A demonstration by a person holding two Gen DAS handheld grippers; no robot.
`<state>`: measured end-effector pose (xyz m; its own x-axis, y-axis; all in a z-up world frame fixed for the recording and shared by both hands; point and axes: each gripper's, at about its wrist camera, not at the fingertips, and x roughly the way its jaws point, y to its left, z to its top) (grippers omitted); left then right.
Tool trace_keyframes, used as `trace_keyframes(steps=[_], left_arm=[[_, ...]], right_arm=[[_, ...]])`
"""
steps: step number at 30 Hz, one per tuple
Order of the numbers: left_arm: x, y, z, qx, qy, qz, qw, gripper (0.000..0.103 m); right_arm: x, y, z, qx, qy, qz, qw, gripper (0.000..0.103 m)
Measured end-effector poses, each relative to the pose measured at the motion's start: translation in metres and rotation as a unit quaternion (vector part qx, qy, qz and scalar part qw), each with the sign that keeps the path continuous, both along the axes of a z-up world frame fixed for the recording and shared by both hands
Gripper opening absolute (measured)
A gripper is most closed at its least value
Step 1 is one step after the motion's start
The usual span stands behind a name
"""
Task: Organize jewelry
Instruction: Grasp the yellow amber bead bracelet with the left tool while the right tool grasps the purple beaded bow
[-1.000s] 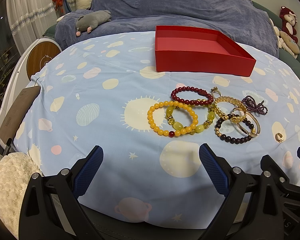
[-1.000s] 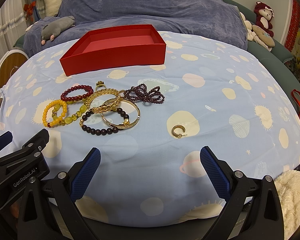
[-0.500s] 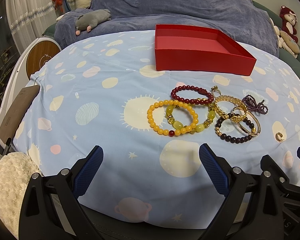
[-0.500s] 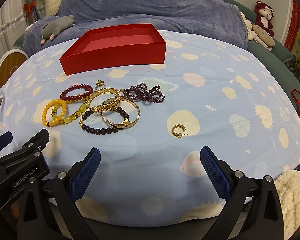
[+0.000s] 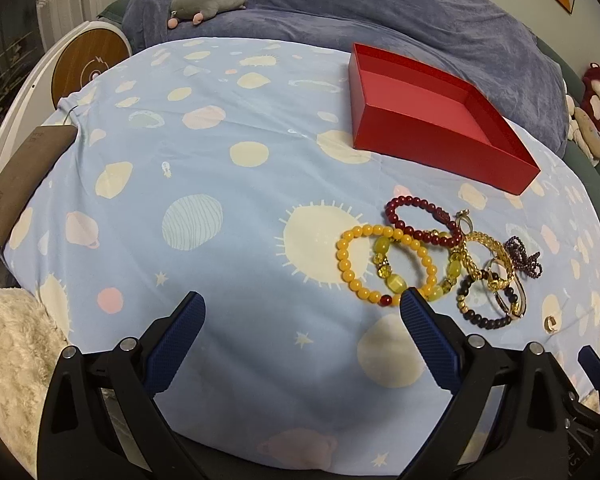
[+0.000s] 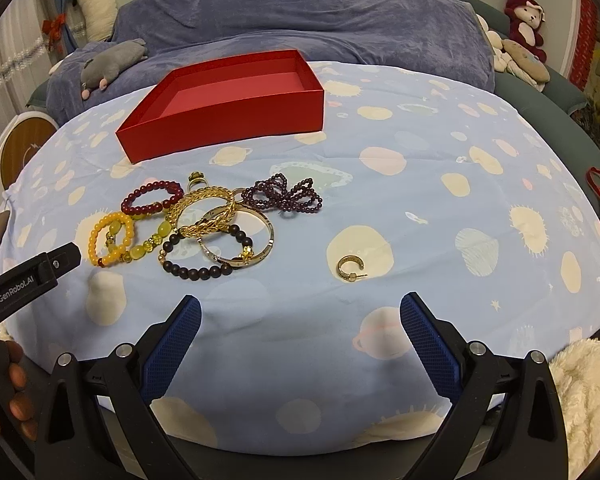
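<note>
A pile of bracelets lies on the blue patterned cloth: a yellow bead bracelet [image 5: 386, 266] [image 6: 110, 238], a dark red bead bracelet [image 5: 420, 220] [image 6: 152, 198], a gold chain bracelet [image 6: 204, 210], a gold bangle [image 6: 242, 242], a black bead bracelet [image 6: 198, 260] and a purple bead strand [image 6: 286, 198]. A gold hoop earring [image 6: 350, 268] lies apart to the right. An empty red box [image 5: 436, 114] [image 6: 230, 100] stands behind the pile. My left gripper [image 5: 300, 332] is open and empty, its right finger close to the yellow bracelet. My right gripper [image 6: 300, 332] is open and empty, in front of the earring.
A blue-grey blanket [image 6: 300, 12] and a grey plush toy [image 5: 208, 0] lie behind the cloth. White fluffy fabric [image 5: 8, 352] sits at the near left, and also at the near right [image 6: 588, 392]. A round wooden disc [image 5: 88, 68] stands at the far left edge.
My left gripper has moved forward and turned, so the bracelets sit closer to its right finger. My right gripper has moved forward toward the jewelry. Nothing has been picked up.
</note>
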<state>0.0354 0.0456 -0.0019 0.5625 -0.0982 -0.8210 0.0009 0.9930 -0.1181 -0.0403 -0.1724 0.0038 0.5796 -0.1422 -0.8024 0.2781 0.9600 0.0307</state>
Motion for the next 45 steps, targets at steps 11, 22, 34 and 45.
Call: trace_keyframes(steps=[11, 22, 34, 45], left_arm=[[0.032, -0.024, -0.015, 0.024, 0.021, -0.050, 0.9982, 0.065], [0.034, -0.034, -0.010, -0.028, 0.024, -0.093, 0.9950, 0.009], [0.032, -0.027, 0.004, -0.054, 0.016, -0.091, 0.9942, 0.007], [0.014, -0.035, 0.030, -0.070, 0.000, -0.121, 0.9902, 0.007]], right_arm=[[0.019, -0.018, 0.005, 0.013, 0.014, -0.014, 1.000, 0.096], [0.078, -0.026, -0.001, 0.037, 0.039, 0.002, 0.999, 0.077], [0.108, -0.019, -0.021, 0.044, 0.056, 0.028, 0.997, 0.032], [0.083, -0.029, 0.002, 0.072, 0.035, 0.027, 0.996, 0.009]])
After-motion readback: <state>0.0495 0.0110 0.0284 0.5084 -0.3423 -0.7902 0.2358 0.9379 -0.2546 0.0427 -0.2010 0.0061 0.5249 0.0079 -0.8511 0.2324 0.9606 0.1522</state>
